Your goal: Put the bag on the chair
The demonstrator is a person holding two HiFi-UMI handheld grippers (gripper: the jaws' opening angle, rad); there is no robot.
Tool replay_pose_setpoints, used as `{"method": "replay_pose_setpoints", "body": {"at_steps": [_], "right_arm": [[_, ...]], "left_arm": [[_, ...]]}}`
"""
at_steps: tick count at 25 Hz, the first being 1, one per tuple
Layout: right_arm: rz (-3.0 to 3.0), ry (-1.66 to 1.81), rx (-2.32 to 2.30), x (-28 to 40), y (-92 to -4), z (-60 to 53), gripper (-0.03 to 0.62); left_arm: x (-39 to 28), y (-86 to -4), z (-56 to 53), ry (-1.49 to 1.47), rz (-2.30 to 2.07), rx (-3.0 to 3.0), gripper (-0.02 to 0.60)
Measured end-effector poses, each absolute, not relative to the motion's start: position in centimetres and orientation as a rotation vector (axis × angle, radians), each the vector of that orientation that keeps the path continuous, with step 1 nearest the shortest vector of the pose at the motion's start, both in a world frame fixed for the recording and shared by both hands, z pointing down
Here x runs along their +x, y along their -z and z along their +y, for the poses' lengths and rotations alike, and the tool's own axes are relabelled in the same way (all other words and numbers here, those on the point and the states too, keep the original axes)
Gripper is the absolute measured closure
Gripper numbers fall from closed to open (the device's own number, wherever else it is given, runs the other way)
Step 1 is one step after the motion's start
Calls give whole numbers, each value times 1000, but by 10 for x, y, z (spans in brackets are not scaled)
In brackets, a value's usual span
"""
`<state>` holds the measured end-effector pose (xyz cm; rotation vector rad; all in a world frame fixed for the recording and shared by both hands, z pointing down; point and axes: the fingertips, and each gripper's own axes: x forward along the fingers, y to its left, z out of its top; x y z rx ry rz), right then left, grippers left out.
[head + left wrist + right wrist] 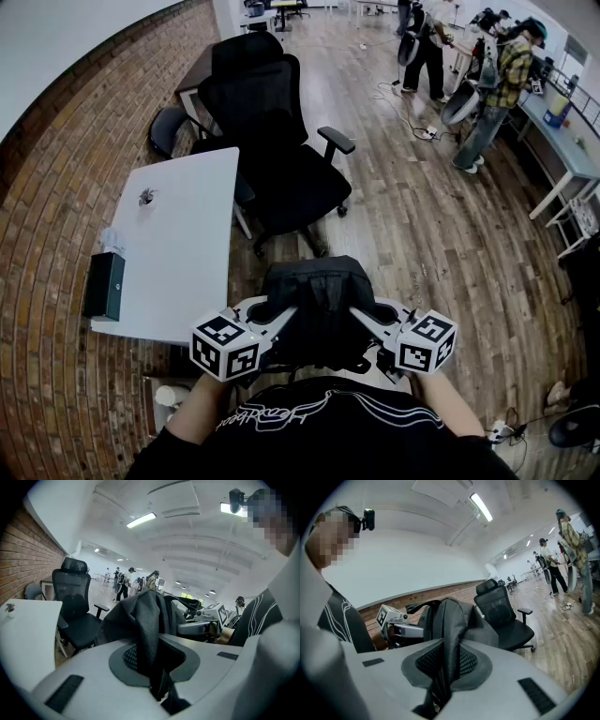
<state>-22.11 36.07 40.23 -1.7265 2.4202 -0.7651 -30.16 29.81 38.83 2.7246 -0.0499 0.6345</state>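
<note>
1. the left gripper and right gripper each have their jaws clamped on the bag, which hangs between them. the chair is ahead, well apart.
2. risk: thin mesh could slip from either jaws, dropping the bag short.
3. count: one bag, two grippers, one desk, and a second chair behind the first.

Bag underside behind the person's torso; tiny object on white table indistinct

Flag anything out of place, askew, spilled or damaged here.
Nothing stands out. The bag hangs between the left hand-held gripper and the right hand-held gripper, both pinched shut on it. The black chair stands upright ahead, beside the white table.
</note>
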Motion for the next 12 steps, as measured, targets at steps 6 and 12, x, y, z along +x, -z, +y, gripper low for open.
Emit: {"method": "replay_pose_setpoints", "body": {"at_steps": [6,12], "right_arm": [[2432,752,-1711,-196,-399,360,561],[2434,720,-1715,-162,-396,358,562]], "left_arm": [[-276,-385,298,-630,-65,2740,523],[-244,-383,296,-606,-79,2761,523]]}}
